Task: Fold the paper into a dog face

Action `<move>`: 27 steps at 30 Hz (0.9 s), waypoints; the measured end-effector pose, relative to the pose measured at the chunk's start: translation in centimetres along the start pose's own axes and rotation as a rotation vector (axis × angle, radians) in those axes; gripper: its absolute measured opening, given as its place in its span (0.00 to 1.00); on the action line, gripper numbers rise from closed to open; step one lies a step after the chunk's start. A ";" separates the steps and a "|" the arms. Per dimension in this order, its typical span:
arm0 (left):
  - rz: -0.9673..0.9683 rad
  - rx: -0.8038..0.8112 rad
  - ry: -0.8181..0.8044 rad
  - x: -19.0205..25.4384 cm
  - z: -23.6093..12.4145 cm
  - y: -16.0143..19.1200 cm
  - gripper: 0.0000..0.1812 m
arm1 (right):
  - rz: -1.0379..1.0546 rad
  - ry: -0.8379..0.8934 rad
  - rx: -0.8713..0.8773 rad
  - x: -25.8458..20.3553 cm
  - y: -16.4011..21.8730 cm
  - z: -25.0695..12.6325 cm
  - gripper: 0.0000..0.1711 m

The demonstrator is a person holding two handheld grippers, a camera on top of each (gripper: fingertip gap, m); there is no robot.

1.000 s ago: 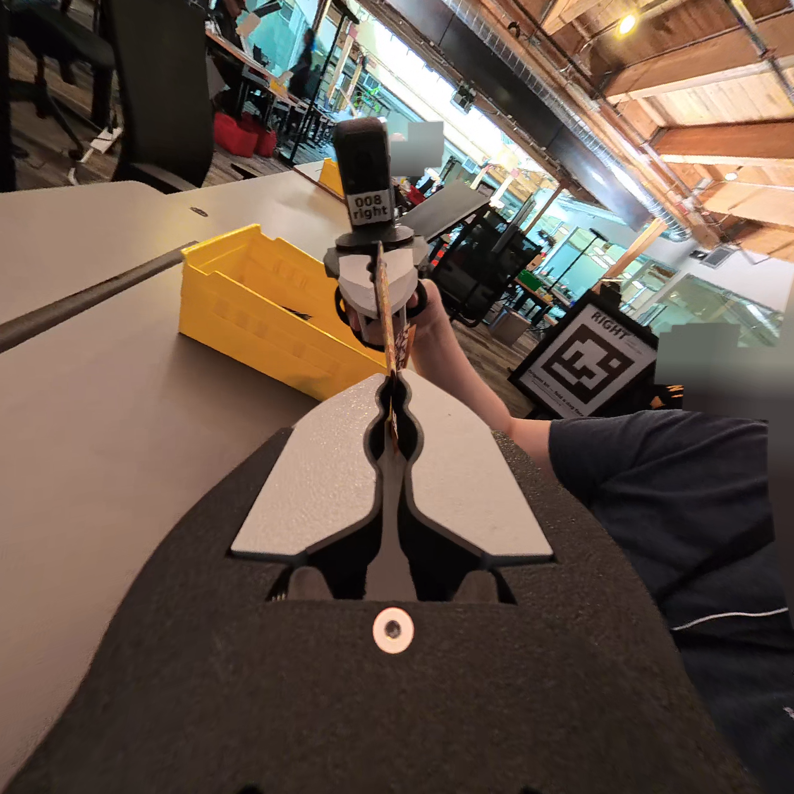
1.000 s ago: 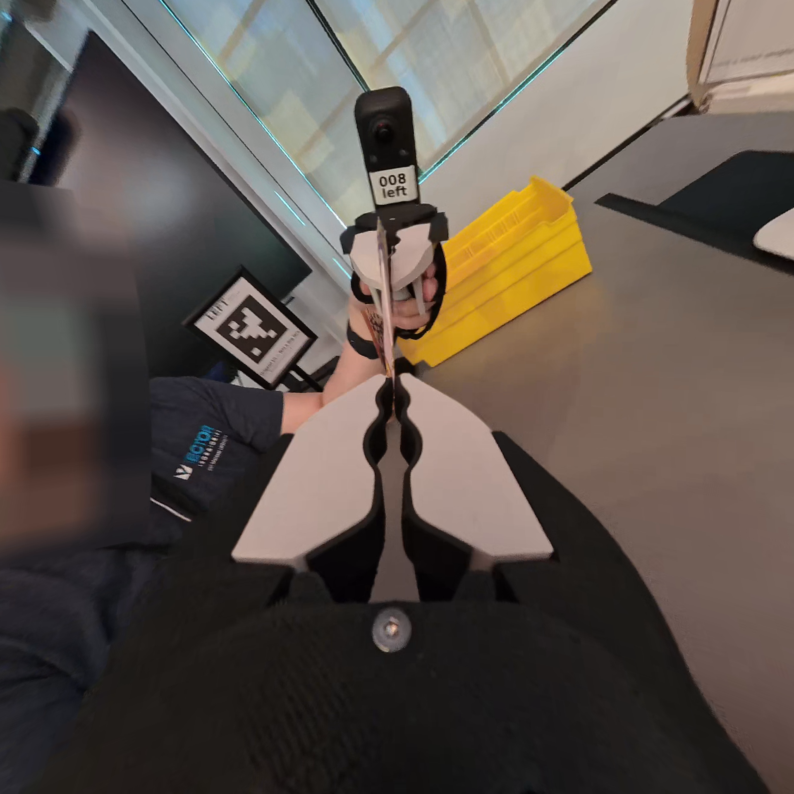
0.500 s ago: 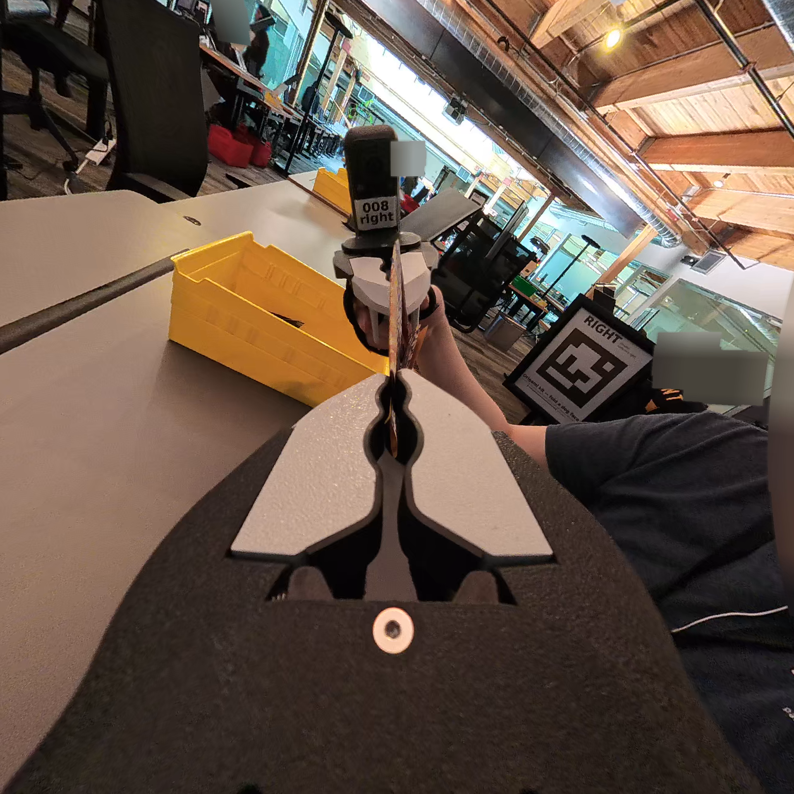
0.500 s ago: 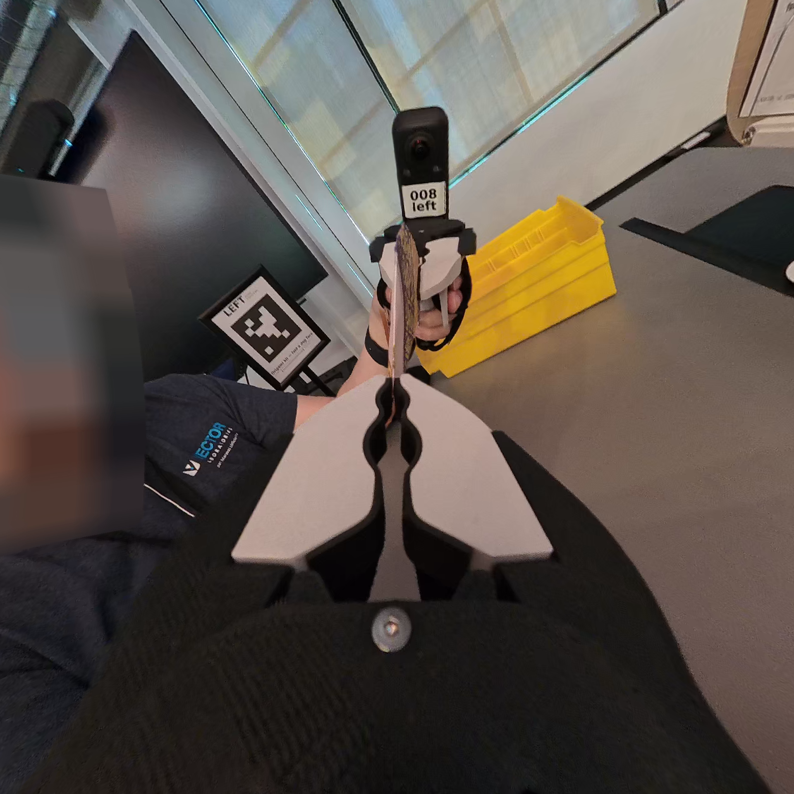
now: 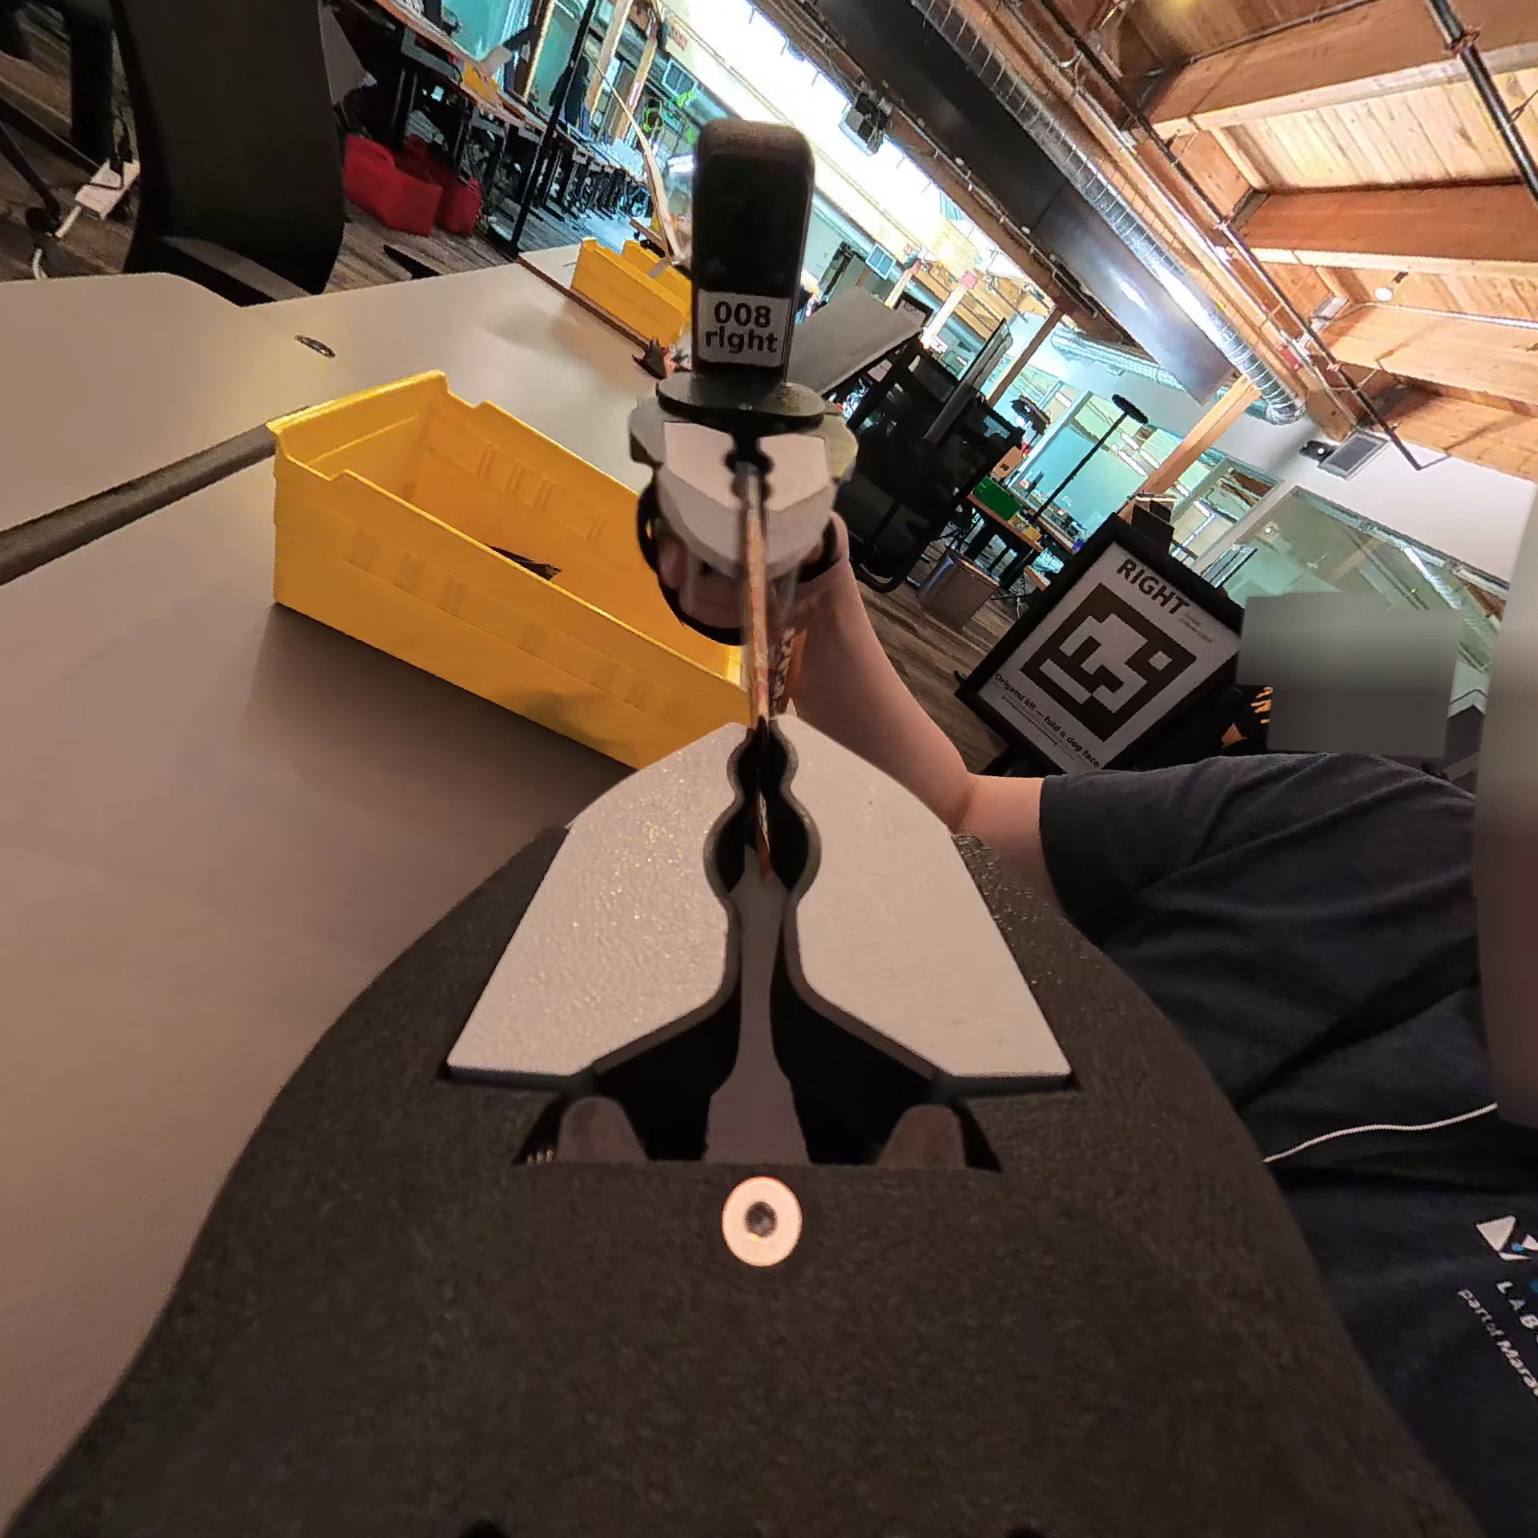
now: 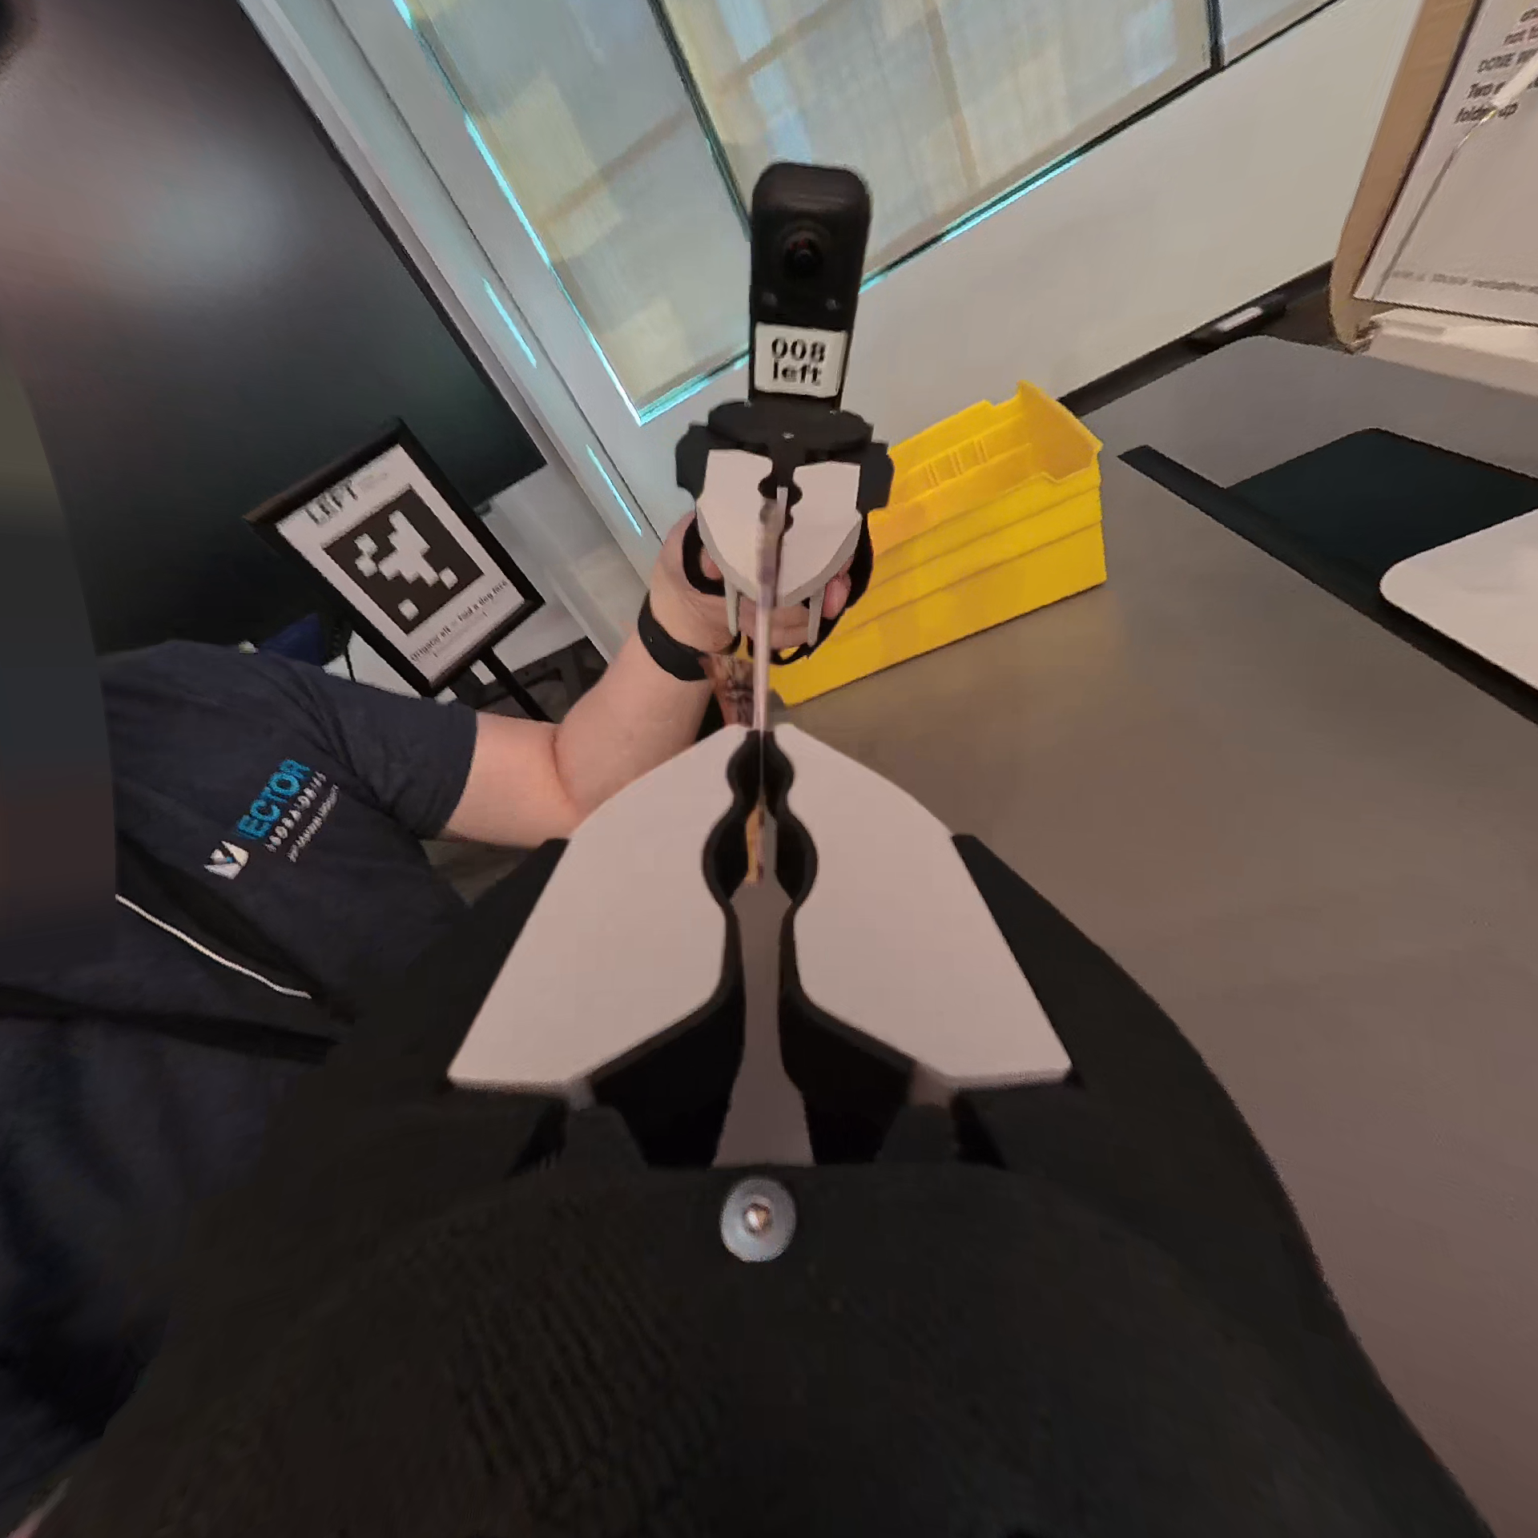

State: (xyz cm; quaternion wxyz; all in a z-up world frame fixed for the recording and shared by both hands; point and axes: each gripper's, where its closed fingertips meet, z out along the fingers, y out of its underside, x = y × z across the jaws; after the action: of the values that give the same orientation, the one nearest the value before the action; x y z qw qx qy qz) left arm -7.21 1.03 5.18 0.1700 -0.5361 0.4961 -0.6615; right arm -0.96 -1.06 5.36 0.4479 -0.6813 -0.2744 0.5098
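Both grippers face each other in the air above the grey table and pinch the same patterned orange paper (image 5: 764,632), seen edge-on as a thin vertical strip. My left gripper (image 5: 761,732) is shut on the paper's near end. The right gripper shows opposite it (image 5: 743,478), shut on the far end. In the right wrist view my right gripper (image 6: 759,732) is shut on the paper (image 6: 761,632), and the left gripper (image 6: 781,499) holds the other end. The paper's face and folds are hidden.
A stack of yellow bins (image 5: 466,541) stands on the grey table (image 5: 208,832) beside the grippers; it also shows in the right wrist view (image 6: 990,533). A person's arm (image 5: 874,691) and dark shirt are close by. Framed marker signs (image 5: 1098,657) (image 6: 399,566) stand beyond the table edge. The gap from one gripper's tips to the other's is roughly 8 cm.
Both grippers stay shut on the paper. They have drawn a little farther apart and lifted slightly, so the paper strip between them looks longer.
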 end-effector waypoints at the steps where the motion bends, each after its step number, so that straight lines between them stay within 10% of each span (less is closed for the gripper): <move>1: -0.001 -0.001 0.001 0.0 0.0 0.0 0.00 | -0.012 0.013 -0.017 0.1 0.2 0.0 0.01; 27: 0.123 -0.044 -0.061 0.4 -0.1 0.5 0.00 | -0.028 -0.004 0.010 -0.3 -0.1 -0.2 0.05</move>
State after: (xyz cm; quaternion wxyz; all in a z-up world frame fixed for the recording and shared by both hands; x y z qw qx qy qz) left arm -7.61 0.57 4.96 0.2137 -0.5281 0.5372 -0.6220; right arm -0.91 -1.31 5.62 0.4576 -0.6741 -0.2824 0.5064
